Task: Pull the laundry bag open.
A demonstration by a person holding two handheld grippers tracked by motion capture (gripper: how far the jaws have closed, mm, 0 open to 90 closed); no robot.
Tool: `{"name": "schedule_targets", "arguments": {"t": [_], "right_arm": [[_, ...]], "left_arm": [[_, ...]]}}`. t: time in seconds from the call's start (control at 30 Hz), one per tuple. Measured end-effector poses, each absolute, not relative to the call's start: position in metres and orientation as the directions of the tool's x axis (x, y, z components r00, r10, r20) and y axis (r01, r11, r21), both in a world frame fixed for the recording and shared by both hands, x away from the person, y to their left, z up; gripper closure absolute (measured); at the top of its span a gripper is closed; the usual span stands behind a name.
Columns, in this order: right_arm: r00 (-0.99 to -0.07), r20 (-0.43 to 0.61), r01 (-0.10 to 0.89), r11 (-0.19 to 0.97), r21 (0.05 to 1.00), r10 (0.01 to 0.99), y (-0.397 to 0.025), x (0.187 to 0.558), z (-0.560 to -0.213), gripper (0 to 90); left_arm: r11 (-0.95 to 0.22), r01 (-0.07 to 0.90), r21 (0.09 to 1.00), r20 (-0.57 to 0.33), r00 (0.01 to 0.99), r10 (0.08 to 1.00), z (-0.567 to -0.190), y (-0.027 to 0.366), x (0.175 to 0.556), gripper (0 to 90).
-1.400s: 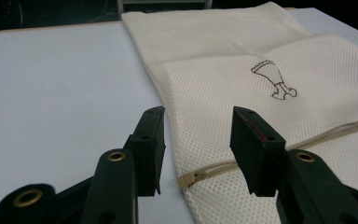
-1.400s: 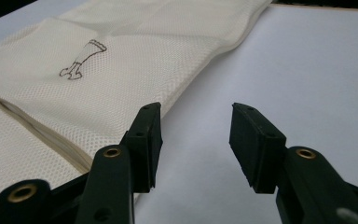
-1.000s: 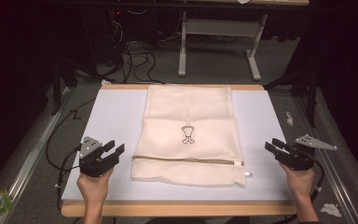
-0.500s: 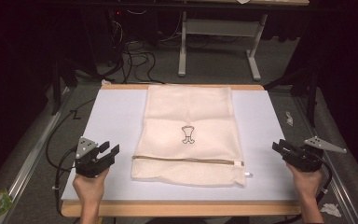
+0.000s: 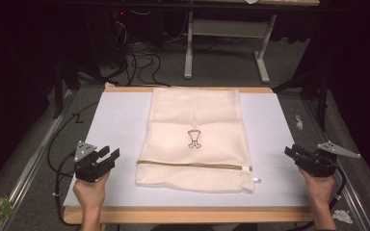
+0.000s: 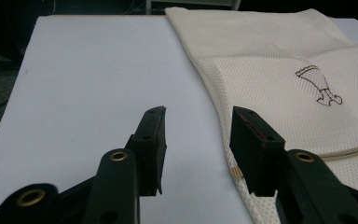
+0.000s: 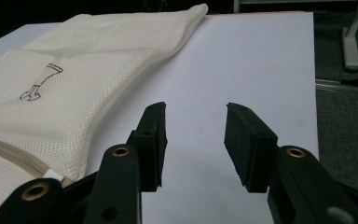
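**Mesh bag flat on the bench, both tools apart at its sides**

Dark floor with trailing cables and the grey legs of another stand (image 5: pixel 262 62) lies behind a white-topped bench (image 5: pixel 115 125) with a wooden edge. On the bench, at its middle, a cream mesh bag (image 5: pixel 197 120) lies flat, its far end at the far edge of the bench and its near end close to the front edge. A small dark outline emblem (image 5: pixel 194 138) sits on its upper face. A zipper (image 5: pixel 192 165) runs across the bag near its front end, and the pull (image 5: pixel 249 169) rests at the person's right end of it.

The left tool (image 5: pixel 107 156) is held over the front left part of the bench, just beside the bag's left edge but apart from it. In the left gripper view its jaws stand spread with bare white surface between them, gripping nothing; the right-hand jaw in that view overlaps the bag's edge (image 6: pixel 223 135), though whether it touches the mesh cannot be told.

The right tool (image 5: pixel 294 154) is held at the front right edge of the bench, well apart from the bag. In the right gripper view its jaws are likewise spread and empty, with white surface between them and the bag (image 7: pixel 74 88) off to the left.
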State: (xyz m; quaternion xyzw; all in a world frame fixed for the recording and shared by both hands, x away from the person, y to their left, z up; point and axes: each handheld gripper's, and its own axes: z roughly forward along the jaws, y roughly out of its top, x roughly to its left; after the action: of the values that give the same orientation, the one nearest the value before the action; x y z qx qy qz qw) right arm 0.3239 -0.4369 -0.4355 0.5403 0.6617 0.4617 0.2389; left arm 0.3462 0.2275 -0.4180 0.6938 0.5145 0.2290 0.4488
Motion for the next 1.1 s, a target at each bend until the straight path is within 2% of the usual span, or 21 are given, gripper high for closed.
{"name": "schedule_targets", "arguments": {"t": [0.87,1.1], "right_arm": [[-0.27,0.202,0.529,-0.03,0.848,0.942,-0.439,0.335,-0.45,59.4],[-0.266,0.14,0.544,0.029,0.839,0.954,-0.43,0.341,-0.452,59.4]], "left_arm": [[-0.038,0.565,0.824,-0.164,0.303,0.939,-0.444,0.229,0.369,53.3],[-0.031,0.571,0.82,-0.168,0.291,0.942,-0.448,0.229,0.374,52.0]]}}
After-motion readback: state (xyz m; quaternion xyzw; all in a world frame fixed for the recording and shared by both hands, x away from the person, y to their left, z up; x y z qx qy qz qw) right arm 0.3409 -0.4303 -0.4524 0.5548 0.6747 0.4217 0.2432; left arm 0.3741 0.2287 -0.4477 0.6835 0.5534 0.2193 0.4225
